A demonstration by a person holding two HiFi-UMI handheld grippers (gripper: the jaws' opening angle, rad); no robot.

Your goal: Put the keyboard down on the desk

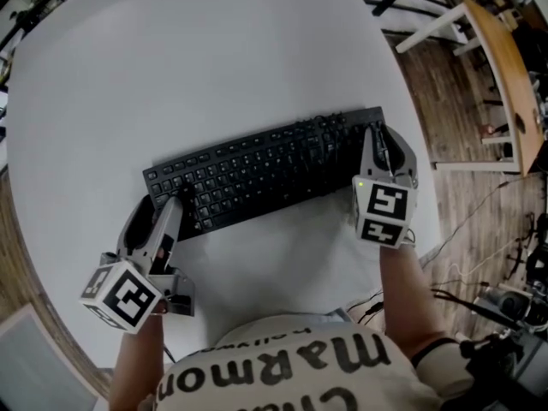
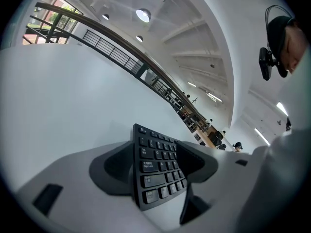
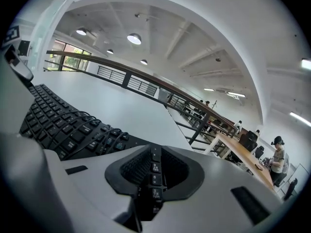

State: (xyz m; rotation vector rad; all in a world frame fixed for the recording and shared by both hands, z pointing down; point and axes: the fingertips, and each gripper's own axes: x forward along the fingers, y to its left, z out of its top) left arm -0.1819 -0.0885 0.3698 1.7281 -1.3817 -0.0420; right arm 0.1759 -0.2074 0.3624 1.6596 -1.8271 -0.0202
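Task item: black full-size computer keyboard [image 1: 265, 174], lying slantwise across the near part of the round white desk [image 1: 214, 58], its right end further from the person.
Contact with desk: cannot be told; no view shows whether its underside rests on the top.
Left gripper [image 1: 167, 208]: clenched on the keyboard's left end, one jaw behind the back and one against the key face.
Right gripper [image 1: 377, 139]: clamped on the keyboard's right end, at the number keys, with the pads pressed to either side of the edge.
Marker cubes: left [image 1: 124, 296] and right [image 1: 383, 212], both nearest the person.
Surroundings: wooden floor [image 1: 462, 195] to the right of the desk.
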